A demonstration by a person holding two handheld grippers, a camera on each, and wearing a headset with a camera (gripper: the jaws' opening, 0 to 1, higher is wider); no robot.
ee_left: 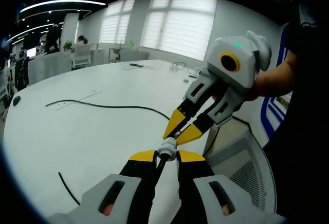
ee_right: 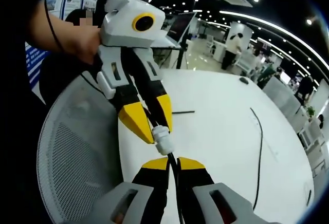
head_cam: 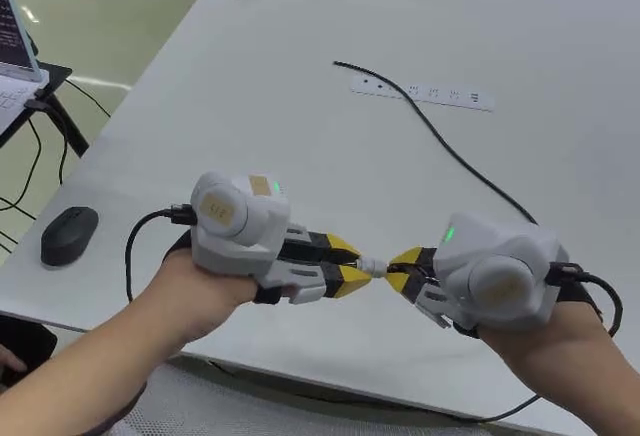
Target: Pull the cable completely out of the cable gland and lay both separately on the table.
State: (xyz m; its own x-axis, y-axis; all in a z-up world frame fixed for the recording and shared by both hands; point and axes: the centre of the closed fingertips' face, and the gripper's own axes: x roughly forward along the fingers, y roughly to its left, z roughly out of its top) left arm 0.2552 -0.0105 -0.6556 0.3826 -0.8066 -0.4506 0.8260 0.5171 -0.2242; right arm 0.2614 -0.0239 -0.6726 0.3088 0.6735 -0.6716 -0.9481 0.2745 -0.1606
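Desk (head_cam: 300, 156) spreads white and broad under both hands, and the work is held in the air above its near edge rather than resting on it. The left gripper (head_cam: 355, 264) and the right gripper (head_cam: 397, 269) point straight at each other, tip to tip, almost touching.

The cable (ee_right: 176, 175) runs back between the right gripper's fingers, which are drawn in to a narrow slit and seem to pinch it just behind the fitting. A long black run lying across the desk behind the right hand is probably the same lead, though the join is hidden.

The cable gland (head_cam: 372, 268), small and white, sits exactly between the two sets of yellow tips. In the right gripper view the left gripper's fingers flank it and look nearly closed on its body.

The gland and cable share one long axis, and it lies along the line from one gripper to the other. By my reading the coming pull should go straight apart along that line. The cable is still seated in the gland.
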